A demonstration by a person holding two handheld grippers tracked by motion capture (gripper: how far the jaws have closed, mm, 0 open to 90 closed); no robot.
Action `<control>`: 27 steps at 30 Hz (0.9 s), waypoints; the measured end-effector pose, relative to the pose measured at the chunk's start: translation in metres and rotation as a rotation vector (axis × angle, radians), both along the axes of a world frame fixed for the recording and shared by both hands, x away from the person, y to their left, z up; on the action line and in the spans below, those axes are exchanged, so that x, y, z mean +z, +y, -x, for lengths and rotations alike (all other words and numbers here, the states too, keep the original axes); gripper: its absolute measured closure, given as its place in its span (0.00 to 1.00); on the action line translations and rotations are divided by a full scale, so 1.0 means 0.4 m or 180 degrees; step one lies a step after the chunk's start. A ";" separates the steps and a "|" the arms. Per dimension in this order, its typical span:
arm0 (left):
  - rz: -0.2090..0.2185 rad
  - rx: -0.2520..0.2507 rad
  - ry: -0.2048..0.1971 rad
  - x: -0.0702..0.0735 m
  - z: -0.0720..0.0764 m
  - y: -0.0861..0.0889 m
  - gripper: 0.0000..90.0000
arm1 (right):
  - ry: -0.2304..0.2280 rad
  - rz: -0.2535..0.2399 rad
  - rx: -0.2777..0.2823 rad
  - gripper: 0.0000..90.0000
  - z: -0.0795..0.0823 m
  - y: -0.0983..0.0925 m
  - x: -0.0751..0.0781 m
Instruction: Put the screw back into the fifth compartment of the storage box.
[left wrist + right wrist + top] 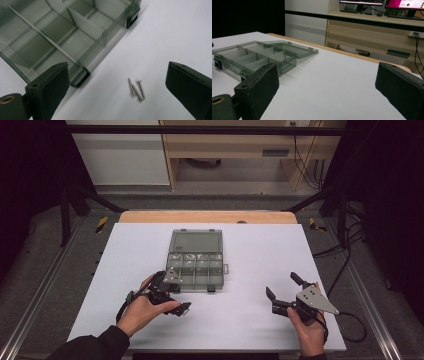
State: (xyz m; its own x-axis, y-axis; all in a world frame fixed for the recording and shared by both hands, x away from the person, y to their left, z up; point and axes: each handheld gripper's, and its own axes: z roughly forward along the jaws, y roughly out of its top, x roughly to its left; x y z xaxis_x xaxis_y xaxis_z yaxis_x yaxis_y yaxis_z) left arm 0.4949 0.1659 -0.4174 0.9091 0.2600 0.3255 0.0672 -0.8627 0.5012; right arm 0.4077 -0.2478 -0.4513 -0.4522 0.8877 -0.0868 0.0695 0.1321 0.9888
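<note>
The left gripper hung wide open around three small grey metal nails beside the clear compartmented plastic box; the right gripper gaped empty.

The compartment box looks like clear, smoky, glossy plastic. The nails are dull grey metal, lying on a smooth matt white tabletop.

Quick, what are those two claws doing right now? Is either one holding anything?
Left claw: open, holding nothing, poised over a few small nails beside the plastic box.
Right claw: open, holding nothing.
</note>
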 end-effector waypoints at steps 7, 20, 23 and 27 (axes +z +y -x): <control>-0.0121 0.0000 0.0115 -0.018 0.015 0.010 0.08 | -0.0021 0.0030 0.0004 0.06 -0.007 0.009 0.002; -0.0158 0.0107 0.0398 -0.013 -0.020 -0.024 0.34 | 0.0025 0.0020 -0.0066 0.06 0.008 -0.015 -0.005; -0.0222 0.0034 0.0405 -0.012 -0.021 -0.033 0.40 | 0.0021 0.0002 -0.0090 0.06 0.009 -0.015 -0.002; -0.0288 0.0073 0.0520 -0.021 -0.015 -0.048 0.48 | 0.0054 0.0040 -0.0063 0.06 0.007 -0.008 -0.006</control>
